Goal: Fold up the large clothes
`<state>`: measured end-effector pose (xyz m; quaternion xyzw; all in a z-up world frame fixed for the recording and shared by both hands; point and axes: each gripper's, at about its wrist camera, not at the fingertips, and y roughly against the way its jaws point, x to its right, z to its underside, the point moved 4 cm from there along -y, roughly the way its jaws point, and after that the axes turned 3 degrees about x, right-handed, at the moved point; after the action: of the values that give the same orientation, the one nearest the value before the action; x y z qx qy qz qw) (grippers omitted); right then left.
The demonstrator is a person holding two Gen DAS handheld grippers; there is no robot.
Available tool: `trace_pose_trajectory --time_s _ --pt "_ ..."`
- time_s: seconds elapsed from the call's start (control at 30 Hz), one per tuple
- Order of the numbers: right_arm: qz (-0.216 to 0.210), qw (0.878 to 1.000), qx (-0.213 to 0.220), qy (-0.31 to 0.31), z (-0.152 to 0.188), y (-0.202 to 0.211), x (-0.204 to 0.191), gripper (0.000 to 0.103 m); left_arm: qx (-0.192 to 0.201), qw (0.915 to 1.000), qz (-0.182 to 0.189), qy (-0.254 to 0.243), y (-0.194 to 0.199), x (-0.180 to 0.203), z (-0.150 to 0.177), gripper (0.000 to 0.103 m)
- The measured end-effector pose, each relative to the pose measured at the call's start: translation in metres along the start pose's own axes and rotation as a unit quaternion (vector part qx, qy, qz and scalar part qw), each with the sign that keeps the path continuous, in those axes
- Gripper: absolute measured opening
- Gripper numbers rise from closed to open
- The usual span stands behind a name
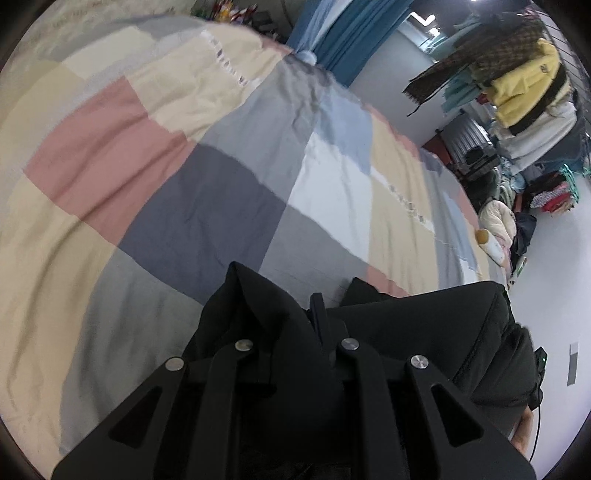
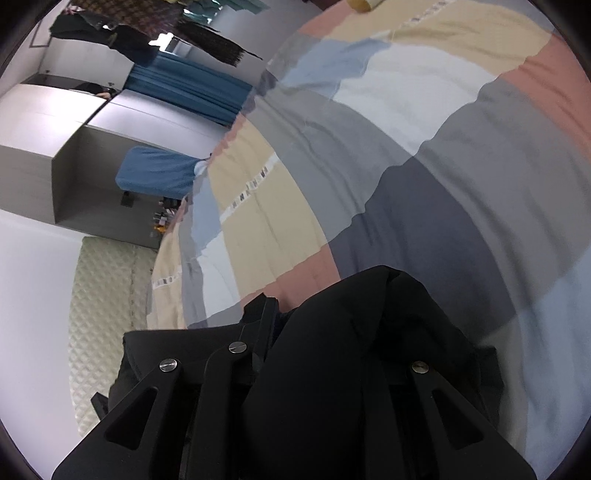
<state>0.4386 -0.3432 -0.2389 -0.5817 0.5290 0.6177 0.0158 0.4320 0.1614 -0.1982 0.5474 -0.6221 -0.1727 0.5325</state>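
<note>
Black garment point(image 1: 424, 325) hangs pinched in both tools, left point(image 1: 295, 332) and right point(image 2: 295, 332), above the patchwork bed point(image 1: 184, 184); bunched fabric risks slipping free.

Left tool point(image 1: 310, 314) clamped on a bunched fold of black garment point(image 1: 424, 332), held over a bed point(image 1: 166, 192) spread with a patchwork cover of pink, cream, grey and blue, blue curtain point(image 1: 351, 33) and heaped clothes point(image 1: 528, 88) beyond
</note>
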Motion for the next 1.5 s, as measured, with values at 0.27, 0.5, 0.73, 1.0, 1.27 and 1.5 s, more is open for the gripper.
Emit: trace_pose_trajectory --time_s 0.27,0.5,0.73,1.0,1.27,1.5 --pt "-0.036 0.999 -0.023 -0.012 0.006 -0.017 0.012 0.012 -0.031 0.9977 0.045 0.040 -0.010 -0.017 0.013 0.017" --pt "-0.055 0.998 -0.031 -0.001 0.019 0.017 0.005 0.024 -0.028 0.9949 0.084 0.049 0.034 -0.012 0.030 0.033" --pt "-0.029 0.997 -0.024 0.070 0.040 0.081 -0.025 0.064 0.028 0.9930 0.114 -0.013 0.109 0.015 0.043 0.078" --pt "0.067 0.954 0.121 0.267 0.082 0.150 -0.103 0.081 0.147 0.9688 0.079 -0.183 0.170 0.100 0.092 0.078" --pt "0.075 0.921 0.074 0.374 0.191 0.038 -0.136 0.081 0.096 0.9656 0.018 -0.241 0.051 0.148 0.135 0.078" --pt "0.115 0.886 0.109 0.435 0.200 -0.017 -0.143 0.081 0.120 0.9563 -0.027 -0.265 0.019 0.148 0.125 0.078"
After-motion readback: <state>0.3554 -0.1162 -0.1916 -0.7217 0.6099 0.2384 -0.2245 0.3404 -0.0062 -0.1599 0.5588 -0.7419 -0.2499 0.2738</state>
